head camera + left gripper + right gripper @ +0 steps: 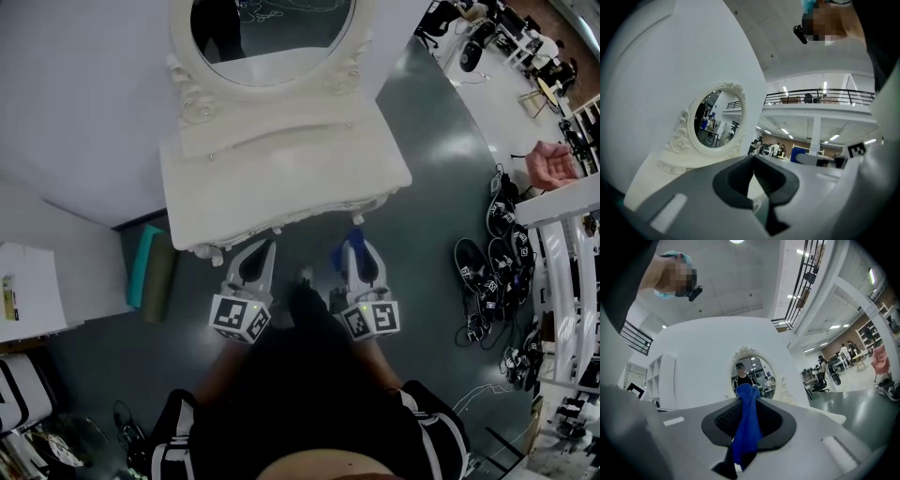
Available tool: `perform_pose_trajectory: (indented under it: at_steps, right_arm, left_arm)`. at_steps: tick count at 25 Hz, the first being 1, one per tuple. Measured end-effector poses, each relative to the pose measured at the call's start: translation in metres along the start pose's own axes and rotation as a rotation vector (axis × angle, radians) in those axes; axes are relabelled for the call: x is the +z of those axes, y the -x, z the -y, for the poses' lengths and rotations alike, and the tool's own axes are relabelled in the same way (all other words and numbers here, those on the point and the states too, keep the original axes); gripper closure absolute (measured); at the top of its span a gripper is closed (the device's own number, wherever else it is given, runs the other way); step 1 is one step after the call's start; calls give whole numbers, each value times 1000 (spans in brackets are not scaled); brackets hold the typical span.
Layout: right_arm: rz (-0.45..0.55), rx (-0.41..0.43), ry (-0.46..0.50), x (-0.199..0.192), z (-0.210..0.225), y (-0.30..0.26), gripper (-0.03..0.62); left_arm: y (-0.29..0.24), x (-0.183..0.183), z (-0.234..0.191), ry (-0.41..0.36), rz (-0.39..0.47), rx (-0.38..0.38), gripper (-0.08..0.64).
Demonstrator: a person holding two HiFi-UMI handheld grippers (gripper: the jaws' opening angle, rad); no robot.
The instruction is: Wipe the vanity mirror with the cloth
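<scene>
The white vanity table (281, 178) stands against the wall, with its oval mirror (272, 28) in a carved white frame at the back. Both grippers hover just off the table's front edge, pointing at it. My left gripper (259, 249) is shut with nothing between its jaws (753, 164); in its own view the mirror (717, 119) sits ahead to the left. My right gripper (354, 246) is shut on a blue cloth (747, 423), whose end sticks up past the fingertips (354, 236). In the right gripper view the mirror (754, 369) is straight ahead, behind the cloth.
A teal box and a dark roll (150, 272) lie on the floor left of the table. Several pairs of shoes (487, 272) line the floor at the right, beside a white railing (562, 244). A pink chair (551, 164) stands further right. White furniture (28, 291) is at the left edge.
</scene>
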State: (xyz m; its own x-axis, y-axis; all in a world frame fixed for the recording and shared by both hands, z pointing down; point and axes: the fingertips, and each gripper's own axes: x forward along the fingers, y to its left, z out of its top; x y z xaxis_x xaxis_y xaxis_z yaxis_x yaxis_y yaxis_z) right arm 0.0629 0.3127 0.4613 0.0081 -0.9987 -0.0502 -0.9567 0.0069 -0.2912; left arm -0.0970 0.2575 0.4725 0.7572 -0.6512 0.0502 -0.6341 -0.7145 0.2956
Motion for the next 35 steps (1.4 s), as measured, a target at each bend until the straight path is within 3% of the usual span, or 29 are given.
perform_pose_trajectory:
  at_steps: [9, 16, 25, 35]
  right_arm:
    - [-7, 50, -15, 20, 81, -84, 532]
    - [-9, 113, -23, 29, 120, -141, 532]
    - [-18, 138, -61, 29, 120, -184, 532]
    - [13, 92, -59, 28, 113, -248, 532]
  left_arm:
    - [-116, 22, -5, -12, 37, 49, 549]
    - [-162, 35, -7, -68, 52, 118, 549]
    - [-183, 51, -26, -59, 58, 149, 549]
    - [-225, 73, -74, -47, 69, 94, 549]
